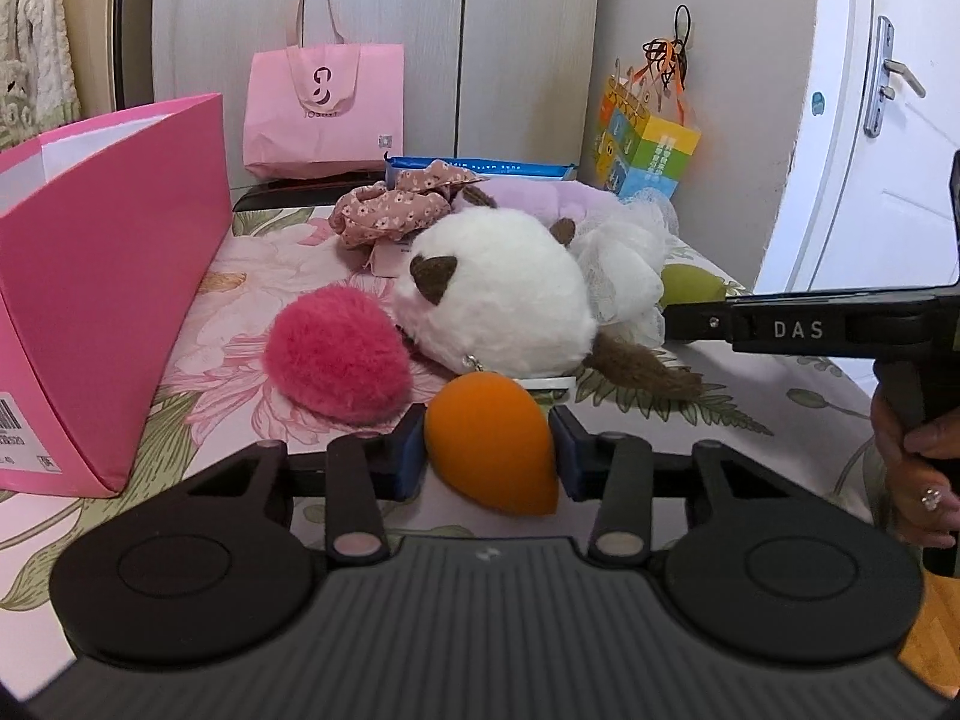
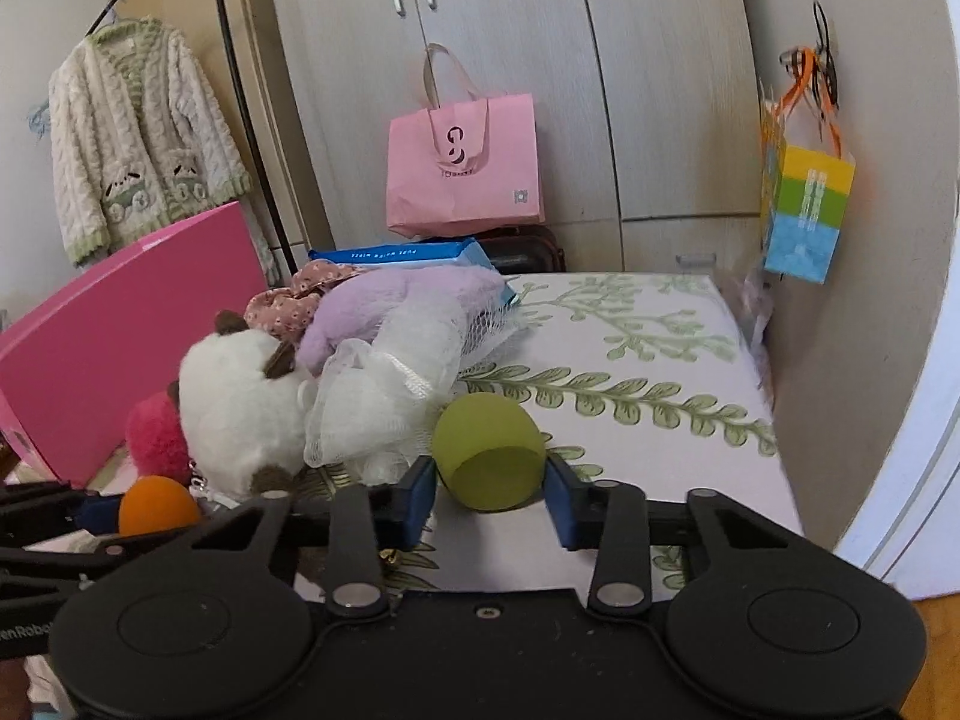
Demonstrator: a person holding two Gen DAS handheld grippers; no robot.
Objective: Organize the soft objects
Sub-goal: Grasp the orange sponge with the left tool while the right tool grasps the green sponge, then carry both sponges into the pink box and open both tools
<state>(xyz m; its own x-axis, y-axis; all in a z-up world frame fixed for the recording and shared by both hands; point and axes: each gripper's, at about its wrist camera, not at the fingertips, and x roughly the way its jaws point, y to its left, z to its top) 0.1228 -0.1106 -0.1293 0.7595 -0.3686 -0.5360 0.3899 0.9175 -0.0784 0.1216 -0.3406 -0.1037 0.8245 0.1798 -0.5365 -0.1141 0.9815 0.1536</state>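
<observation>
My left gripper (image 1: 489, 447) is shut on an orange teardrop sponge (image 1: 492, 441), pads touching both its sides, just above the floral cloth. My right gripper (image 2: 489, 489) has its pads on both sides of a green sponge (image 2: 489, 450) that lies on the cloth. Behind them is a pile: a white plush with brown ears (image 1: 498, 294), a pink furry pompom (image 1: 339, 354), a white mesh puff (image 2: 384, 402), a lilac plush (image 2: 390, 306) and a floral scrunchie (image 1: 390, 204). The orange sponge also shows in the right wrist view (image 2: 157, 513).
An open pink box (image 1: 108, 276) stands at the left of the table. A blue wipes pack (image 1: 480, 168) and a pink paper bag (image 1: 324, 108) are at the back. A colourful gift bag (image 2: 804, 210) hangs on the right wall. A door (image 1: 888, 120) is at right.
</observation>
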